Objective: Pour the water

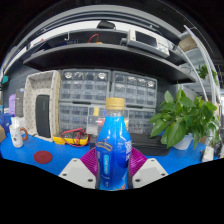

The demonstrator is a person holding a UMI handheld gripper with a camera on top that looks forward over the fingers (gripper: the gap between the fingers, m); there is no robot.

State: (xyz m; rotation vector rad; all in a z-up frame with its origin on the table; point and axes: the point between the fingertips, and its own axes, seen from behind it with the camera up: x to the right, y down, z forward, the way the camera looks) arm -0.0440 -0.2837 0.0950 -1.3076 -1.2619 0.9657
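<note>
The blue table point(40, 165) spreads beneath, a leafy plant point(185, 118) off to the right. The bottle point(113, 148) stands upright between the fingers, long axis vertical, tan cap pointing up. The gripper point(113, 170) is clamped on its blue body, pads point(89, 158) pressing both sides.

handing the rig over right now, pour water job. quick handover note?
Gripper: shut on the blue water bottle, a finger pressing each side.
Bottle: upright between the fingers, above the blue tabletop, orange cap on.
Nearby: red lid-like disc on the tabletop off to one side, potted plant on the other, drawer cabinets beyond. No clear receiving cup in view.
Done: bottle grasped.
Left: cap looks still on; locate a vessel, tilt and pour.
</note>
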